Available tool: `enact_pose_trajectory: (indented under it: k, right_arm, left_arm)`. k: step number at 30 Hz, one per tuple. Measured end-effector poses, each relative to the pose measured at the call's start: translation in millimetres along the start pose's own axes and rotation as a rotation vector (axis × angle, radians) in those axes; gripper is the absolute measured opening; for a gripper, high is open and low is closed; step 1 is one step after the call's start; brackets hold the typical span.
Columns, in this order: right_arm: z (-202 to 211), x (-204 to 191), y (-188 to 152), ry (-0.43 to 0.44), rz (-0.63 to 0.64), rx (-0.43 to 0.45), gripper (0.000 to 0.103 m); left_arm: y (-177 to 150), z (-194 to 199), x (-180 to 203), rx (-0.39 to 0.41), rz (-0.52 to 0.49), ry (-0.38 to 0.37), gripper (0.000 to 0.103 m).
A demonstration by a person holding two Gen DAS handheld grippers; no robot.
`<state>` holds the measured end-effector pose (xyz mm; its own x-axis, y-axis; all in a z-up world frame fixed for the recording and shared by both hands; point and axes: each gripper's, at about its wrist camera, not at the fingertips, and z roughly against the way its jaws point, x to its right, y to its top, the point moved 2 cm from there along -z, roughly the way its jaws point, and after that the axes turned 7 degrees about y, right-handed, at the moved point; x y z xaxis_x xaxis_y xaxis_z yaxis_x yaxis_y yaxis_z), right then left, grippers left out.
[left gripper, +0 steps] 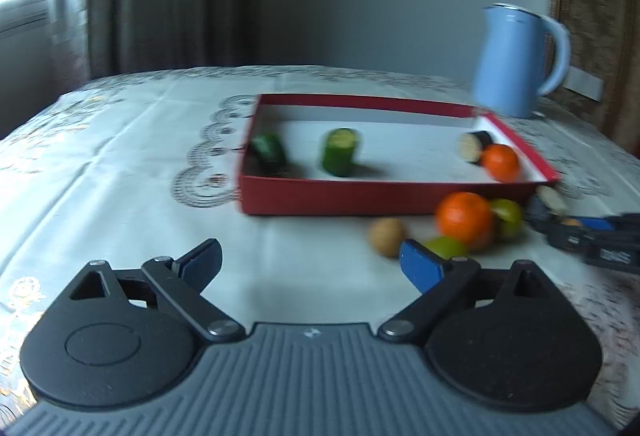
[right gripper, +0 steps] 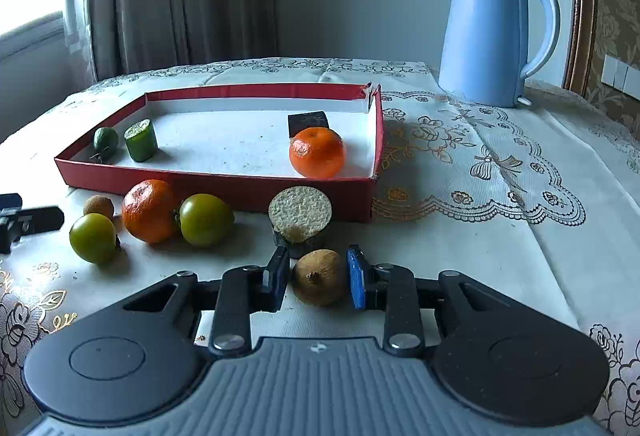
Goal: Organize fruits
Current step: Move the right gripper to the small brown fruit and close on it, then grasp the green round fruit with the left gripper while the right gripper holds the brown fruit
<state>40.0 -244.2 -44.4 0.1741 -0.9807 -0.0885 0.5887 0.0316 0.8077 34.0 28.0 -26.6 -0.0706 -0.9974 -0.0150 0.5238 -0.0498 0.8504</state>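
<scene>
A red tray (right gripper: 216, 184) holds two green cucumber pieces (right gripper: 141, 140), a dark block (right gripper: 308, 123) and an orange (right gripper: 317, 152). In front of it lie an orange (right gripper: 149, 210), two green fruits (right gripper: 205, 219), a small brown fruit (right gripper: 99, 205) and a cut dark-skinned piece (right gripper: 300, 220). My right gripper (right gripper: 318, 276) has its jaws around a brown kiwi-like fruit (right gripper: 320, 277), close to both sides of it. My left gripper (left gripper: 312, 264) is open and empty above the cloth, left of the loose fruits (left gripper: 464, 220); the red tray (left gripper: 360, 196) lies ahead of it.
A light blue kettle (right gripper: 496, 36) stands at the back right of the table. A lace tablecloth (right gripper: 480, 164) covers the table. Curtains and a wall are behind. The left gripper's tip shows at the left edge of the right wrist view (right gripper: 24, 220).
</scene>
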Motion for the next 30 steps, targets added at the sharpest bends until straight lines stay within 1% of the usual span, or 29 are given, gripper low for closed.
enact_pose_trajectory:
  k: [5,7,8,12,13,16,17,19,21,23,25,27,30]
  right_arm:
    - [0,0,0,-0.003,0.004,-0.001,0.03]
    - [0,0,0,-0.001,0.002,0.0,0.03]
    - [0,0,0,0.0,0.001,0.0,0.03]
    - [0,1,0,0.005,-0.005,0.001,0.03]
    - [0,1,0,0.006,-0.007,0.002,0.03]
    - [0,2,0,0.008,-0.01,0.002,0.03]
    - [0,2,0,0.008,-0.01,0.002,0.03]
    - [1,2,1,0.009,-0.012,0.003,0.03]
    - [1,3,1,0.013,-0.018,0.004,0.03]
    - [1,4,0,0.018,-0.024,0.006,0.03]
    - [1,5,0,0.021,-0.029,0.007,0.03]
    - [1,5,0,0.025,-0.034,0.009,0.03]
    - [1,6,0,0.028,-0.038,0.01,0.03]
  left_arm:
    - [1,8,27,0.009,-0.041,-0.065,0.095]
    - [0,7,35,0.006,-0.057,-0.071,0.095]
    - [0,5,39,0.001,-0.06,-0.068,0.093]
    - [0,-3,46,-0.037,-0.051,-0.087,0.079]
    - [0,-5,47,-0.045,-0.052,-0.089,0.077]
    - [-2,-8,51,-0.058,-0.067,-0.096,0.065]
    - [-3,-9,53,-0.063,-0.076,-0.099,0.059]
    - [-5,-9,58,-0.06,-0.094,-0.101,0.055]
    - [-6,-8,63,-0.054,-0.113,-0.104,0.044]
    - [-7,-8,66,-0.056,-0.12,-0.105,0.04]
    - [-8,-9,69,-0.048,-0.136,-0.097,0.039]
    - [-8,-8,72,-0.042,-0.147,-0.097,0.034]
    - [-8,-7,78,-0.023,-0.182,-0.087,0.032]
